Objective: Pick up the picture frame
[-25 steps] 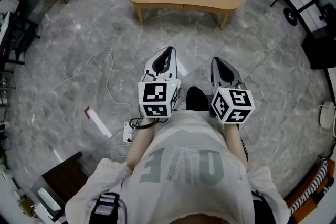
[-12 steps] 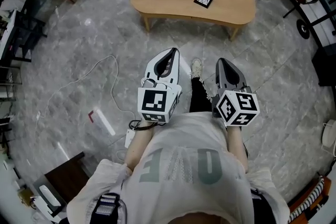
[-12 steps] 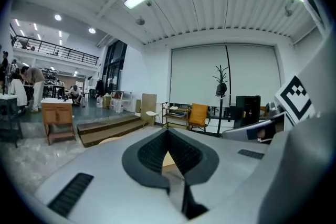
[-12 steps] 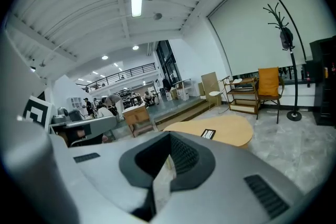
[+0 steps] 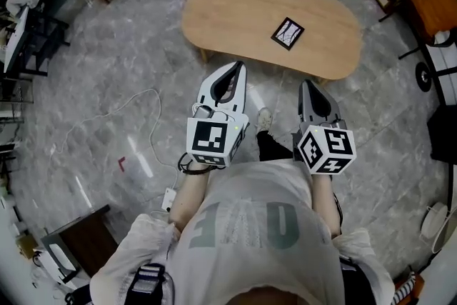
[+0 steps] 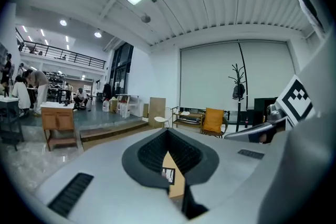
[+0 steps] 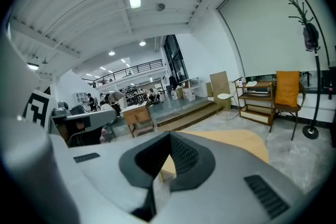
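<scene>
Marble floor, oval wooden counter [image 5: 235, 18]. Picture frame [image 5: 288, 33]: flat on counter, right of its centre, untouched. Left tool [image 5: 233, 71], right tool [image 5: 309, 88]: pressed together, empty, short of counter. Reach and grasp outstanding.

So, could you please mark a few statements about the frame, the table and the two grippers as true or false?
1. The picture frame lies flat on the oval wooden table. True.
2. The left gripper is shut and empty. True.
3. The right gripper holds the frame. False: its jaws are together on nothing, and the frame lies on the table, apart from it.
4. Several things crowd the table. False: only the frame shows on it.
5. A white cable lies on the floor on the left gripper's side. True.
</scene>
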`<state>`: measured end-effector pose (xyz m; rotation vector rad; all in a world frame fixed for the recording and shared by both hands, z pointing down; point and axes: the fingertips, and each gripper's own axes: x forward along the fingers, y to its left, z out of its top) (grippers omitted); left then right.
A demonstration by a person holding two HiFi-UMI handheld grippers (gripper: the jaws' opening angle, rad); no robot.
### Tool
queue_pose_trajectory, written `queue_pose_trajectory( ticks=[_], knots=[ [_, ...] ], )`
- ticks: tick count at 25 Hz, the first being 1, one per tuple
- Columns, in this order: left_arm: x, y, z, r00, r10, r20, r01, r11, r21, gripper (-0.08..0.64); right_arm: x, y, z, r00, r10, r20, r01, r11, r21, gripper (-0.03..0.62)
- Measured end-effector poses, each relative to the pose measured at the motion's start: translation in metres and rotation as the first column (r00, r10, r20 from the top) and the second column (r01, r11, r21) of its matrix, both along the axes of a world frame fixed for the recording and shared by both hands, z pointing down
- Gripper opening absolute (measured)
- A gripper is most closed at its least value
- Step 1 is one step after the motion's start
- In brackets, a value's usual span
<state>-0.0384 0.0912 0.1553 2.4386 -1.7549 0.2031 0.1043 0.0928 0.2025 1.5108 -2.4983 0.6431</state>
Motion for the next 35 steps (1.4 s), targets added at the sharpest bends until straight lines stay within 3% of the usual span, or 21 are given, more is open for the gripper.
queue_pose_trajectory(
  ticks=[5,13,19,23,35],
  knots=[
    [0.008,-0.056,-0.010,1.000,0.000,-0.025,0.000,1.000,0.001,0.009,-0.017,-0.055,-0.004,0.997,-0.071,-0.001,0.071,0.997,0.004,0.005],
    [0.028,-0.099,-0.004,0.999,0.032,0.014,-0.032,0.999,-0.011,0.009,-0.019,-0.103,0.001,0.998,-0.066,-0.016,0.066,0.998,0.000,0.005],
    [0.023,-0.122,-0.016,0.996,0.052,-0.075,-0.051,0.998,0.021,0.009,-0.025,-0.120,-0.012,0.999,-0.035,-0.022,0.035,0.999,0.042,0.005],
    [0.029,-0.137,-0.020,0.992,0.092,-0.083,-0.088,0.995,0.048,0.010,-0.024,-0.124,-0.017,0.999,-0.018,-0.047,0.021,0.997,0.068,0.005],
    [0.031,-0.166,-0.012,0.985,0.164,0.045,-0.166,0.985,0.046,0.009,-0.039,-0.144,-0.020,0.997,-0.003,-0.081,0.009,0.997,0.082,0.005]
  ],
)
